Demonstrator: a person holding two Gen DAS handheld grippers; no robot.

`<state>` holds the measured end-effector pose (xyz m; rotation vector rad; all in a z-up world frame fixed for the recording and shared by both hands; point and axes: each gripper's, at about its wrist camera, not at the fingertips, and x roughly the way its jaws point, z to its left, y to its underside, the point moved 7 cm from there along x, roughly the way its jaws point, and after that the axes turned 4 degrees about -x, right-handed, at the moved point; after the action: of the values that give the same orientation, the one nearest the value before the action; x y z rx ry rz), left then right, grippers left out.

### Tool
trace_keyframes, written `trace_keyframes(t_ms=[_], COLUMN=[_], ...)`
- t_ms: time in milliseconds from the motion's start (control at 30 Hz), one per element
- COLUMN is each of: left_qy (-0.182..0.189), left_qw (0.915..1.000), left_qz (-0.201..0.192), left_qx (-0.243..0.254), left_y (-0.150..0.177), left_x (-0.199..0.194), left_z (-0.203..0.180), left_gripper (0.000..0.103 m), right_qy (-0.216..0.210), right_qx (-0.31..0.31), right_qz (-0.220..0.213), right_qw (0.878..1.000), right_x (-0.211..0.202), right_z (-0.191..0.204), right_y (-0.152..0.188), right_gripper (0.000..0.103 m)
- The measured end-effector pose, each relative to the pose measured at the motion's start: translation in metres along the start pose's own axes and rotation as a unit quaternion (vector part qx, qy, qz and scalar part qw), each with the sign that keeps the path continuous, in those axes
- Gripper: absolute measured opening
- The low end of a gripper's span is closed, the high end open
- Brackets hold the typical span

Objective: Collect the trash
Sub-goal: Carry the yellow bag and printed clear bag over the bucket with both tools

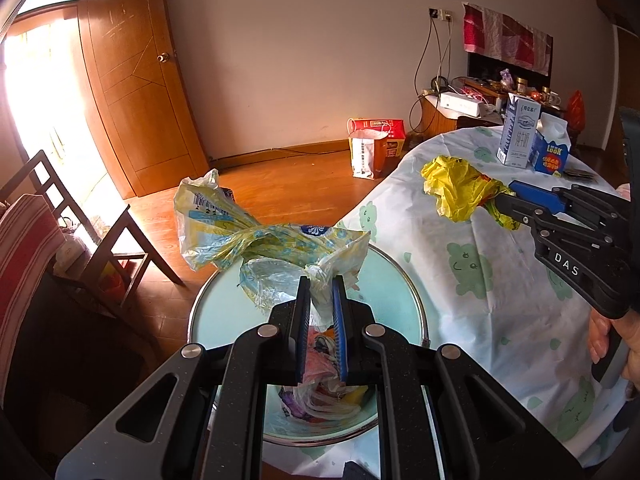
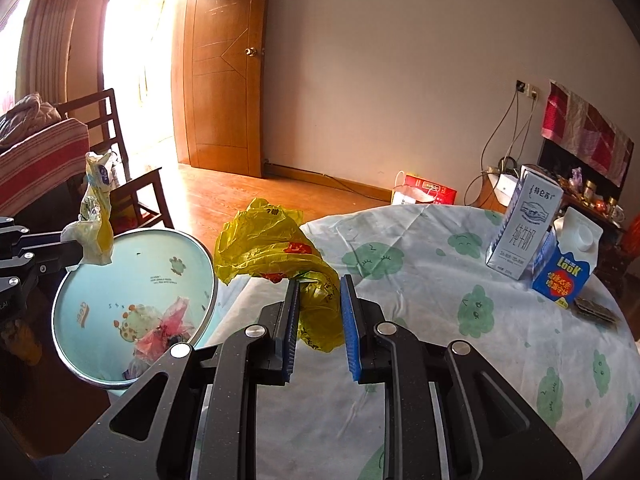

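Observation:
My left gripper is shut on the twisted neck of a pale yellow-and-blue printed plastic bag, which hangs over the round light-blue bin. The bin holds crumpled pink and clear plastic. In the right wrist view the left gripper comes in from the left edge with that bag above the bin's rim. My right gripper is shut on a crumpled yellow plastic bag at the table's edge beside the bin. The left wrist view shows this gripper and the yellow bag too.
A round table with a cloud-print cloth carries a white milk carton, a blue carton and a foil packet. A wooden chair stands left of the bin. Paper bags sit on the floor by the wall.

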<state>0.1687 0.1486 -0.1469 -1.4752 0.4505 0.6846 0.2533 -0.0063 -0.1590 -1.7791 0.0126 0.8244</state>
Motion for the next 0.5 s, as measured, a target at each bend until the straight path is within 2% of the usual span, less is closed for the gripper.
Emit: trace_keyframes(t_ms=[500], left_qy=[-0.015], left_qw=[0.9998], left_qz=[-0.002], left_qx=[-0.016], left_y=[-0.001], left_x=[-0.002], left_z=[0.021], left_gripper=[0.011], right_qy=[-0.016], right_qx=[-0.034], right_qz=[-0.008], right_qw=[0.999], right_x=[0.006], right_z=[0.021], right_y=[-0.008], right_gripper=[0.021])
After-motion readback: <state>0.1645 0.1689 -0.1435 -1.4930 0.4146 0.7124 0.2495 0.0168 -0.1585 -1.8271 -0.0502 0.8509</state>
